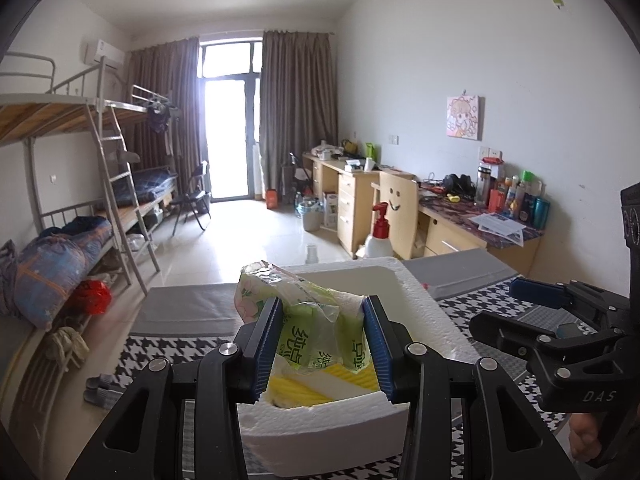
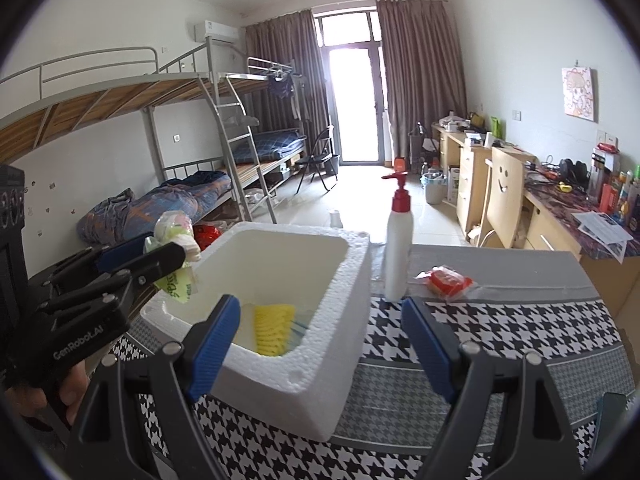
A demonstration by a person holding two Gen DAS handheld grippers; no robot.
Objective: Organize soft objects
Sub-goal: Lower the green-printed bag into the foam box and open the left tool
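You are carrying the tissue pack (image 1: 308, 320), clenched in your left gripper (image 1: 320, 340), over the foam box (image 2: 320, 360) (yellow sponge (image 2: 274, 328) already inside); your right gripper (image 2: 320, 344) is hanging released, empty, near the box's right side. Next, I judge, lower and let go inside

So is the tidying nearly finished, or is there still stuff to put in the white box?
Partly done. A yellow sponge already lies inside the foam box. The left gripper holds a green tissue pack over the box, not yet dropped. The red packet still sits on the table beside the pump bottle, and the right gripper is open and empty.
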